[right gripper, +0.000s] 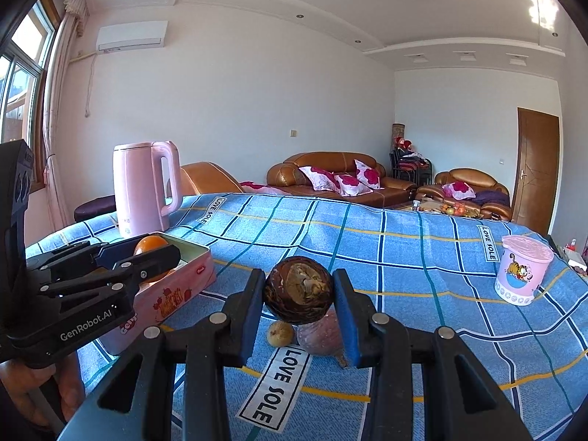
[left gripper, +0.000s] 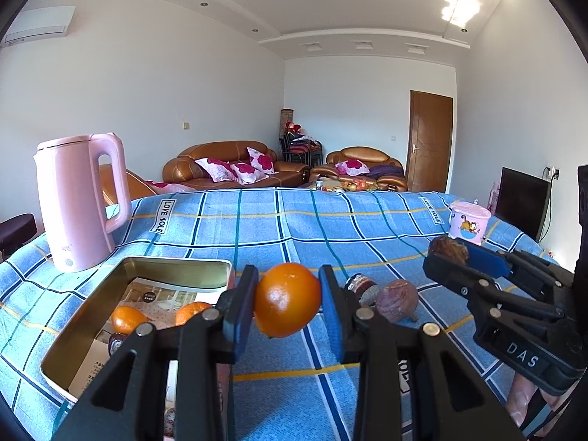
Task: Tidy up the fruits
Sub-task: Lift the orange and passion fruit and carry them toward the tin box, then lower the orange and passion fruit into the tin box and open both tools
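Observation:
My left gripper [left gripper: 288,286] is shut on an orange [left gripper: 286,299] and holds it in the air just right of an open tin box [left gripper: 121,268]. Two oranges [left gripper: 128,319] and a dark fruit [left gripper: 117,341] lie in the tin. My right gripper [right gripper: 298,286] is shut on a round brown fruit [right gripper: 299,290] above the cloth. Under it lie a small tan fruit [right gripper: 281,333] and a wrinkled purple fruit [right gripper: 323,332]. In the right wrist view the left gripper [right gripper: 147,251] hangs with its orange [right gripper: 150,243] over the tin [right gripper: 183,286].
A blue checked cloth [left gripper: 294,228] covers the table. A pink kettle [left gripper: 79,202] stands at the back left behind the tin. A pink lidded cup [right gripper: 523,272] stands at the far right. A small dark fruit [left gripper: 362,286] lies beside the purple one [left gripper: 397,299].

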The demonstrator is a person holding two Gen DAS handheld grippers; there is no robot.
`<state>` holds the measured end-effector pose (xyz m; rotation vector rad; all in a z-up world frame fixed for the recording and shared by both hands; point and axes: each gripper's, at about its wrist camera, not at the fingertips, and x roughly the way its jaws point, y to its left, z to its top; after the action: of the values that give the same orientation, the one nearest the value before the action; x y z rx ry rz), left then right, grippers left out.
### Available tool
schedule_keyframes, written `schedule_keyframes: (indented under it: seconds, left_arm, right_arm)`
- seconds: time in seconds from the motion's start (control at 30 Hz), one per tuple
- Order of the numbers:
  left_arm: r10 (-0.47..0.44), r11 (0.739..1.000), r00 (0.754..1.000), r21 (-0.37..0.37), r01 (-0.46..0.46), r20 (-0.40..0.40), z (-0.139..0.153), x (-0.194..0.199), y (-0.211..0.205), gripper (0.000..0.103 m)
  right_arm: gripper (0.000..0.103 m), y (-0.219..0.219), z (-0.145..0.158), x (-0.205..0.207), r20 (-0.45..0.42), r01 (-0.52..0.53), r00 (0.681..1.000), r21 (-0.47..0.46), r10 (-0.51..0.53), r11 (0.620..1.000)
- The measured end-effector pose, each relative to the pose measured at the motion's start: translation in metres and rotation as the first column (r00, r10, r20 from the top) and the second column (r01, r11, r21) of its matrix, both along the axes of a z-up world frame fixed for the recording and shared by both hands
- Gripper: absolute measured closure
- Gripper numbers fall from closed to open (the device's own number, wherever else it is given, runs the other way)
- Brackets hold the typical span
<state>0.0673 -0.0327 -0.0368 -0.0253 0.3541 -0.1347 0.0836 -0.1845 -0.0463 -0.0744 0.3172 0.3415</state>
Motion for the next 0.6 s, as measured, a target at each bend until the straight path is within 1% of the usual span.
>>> schedule_keyframes:
  seconds: [0.13,0.6]
  left_arm:
    - [0.009,1.0,1.0,-0.007,-0.009,-0.009,0.0,-0.001,0.008,0.067]
    - [0.099,0.995,0.993,-0.017,-0.1,-0.058,-0.004,0.002,0.05,0.067]
  right_arm:
    - [0.063,0.007,0.0,0.0,-0.007,-0.01,1.0,-0.015,0.01,1.0]
    - [0.063,0.05,0.004,0.003,-0.024,-0.105,0.994,-0.044,0.104,0.993]
